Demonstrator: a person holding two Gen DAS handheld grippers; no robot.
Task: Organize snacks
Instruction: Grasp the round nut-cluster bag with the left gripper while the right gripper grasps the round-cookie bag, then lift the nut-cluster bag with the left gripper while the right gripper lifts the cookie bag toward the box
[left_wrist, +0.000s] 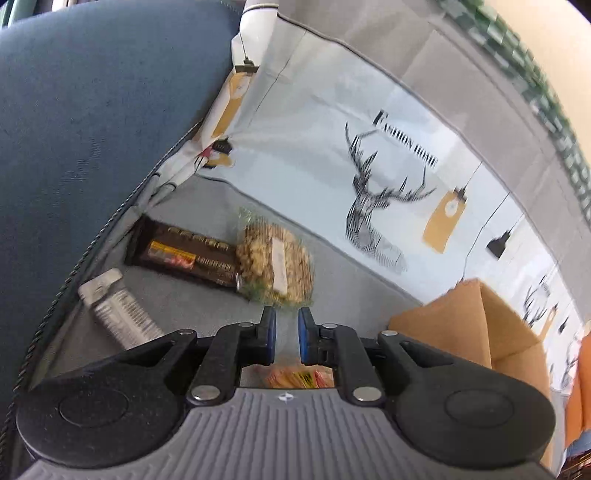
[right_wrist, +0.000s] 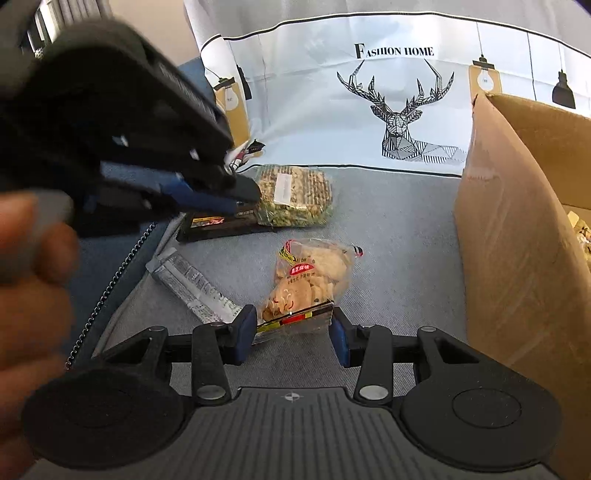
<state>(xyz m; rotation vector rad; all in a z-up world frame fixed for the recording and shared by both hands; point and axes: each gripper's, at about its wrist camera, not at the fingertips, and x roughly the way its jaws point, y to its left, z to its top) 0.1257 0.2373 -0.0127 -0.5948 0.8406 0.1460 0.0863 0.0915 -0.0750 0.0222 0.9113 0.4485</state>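
Right wrist view: the right gripper (right_wrist: 291, 328) sits low, fingers spread around the near end of the cracker bag (right_wrist: 314, 277) on the grey cloth (right_wrist: 399, 236). The left gripper (left_wrist: 287, 328), fingers released, hovers blurred over the far nut bar (left_wrist: 275, 264).

Deer-print cloth (right_wrist: 399, 110) behind grey-blue cushion surface (right_wrist: 399, 236), dark blue upholstery (left_wrist: 92, 122) left

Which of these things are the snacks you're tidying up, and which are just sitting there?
For the job:
clear bag of crackers
bag of nut bars
dark flat packet
silver packet
cardboard box
left claw
right claw

Just sitting there:
deer-print cloth
blue cushion
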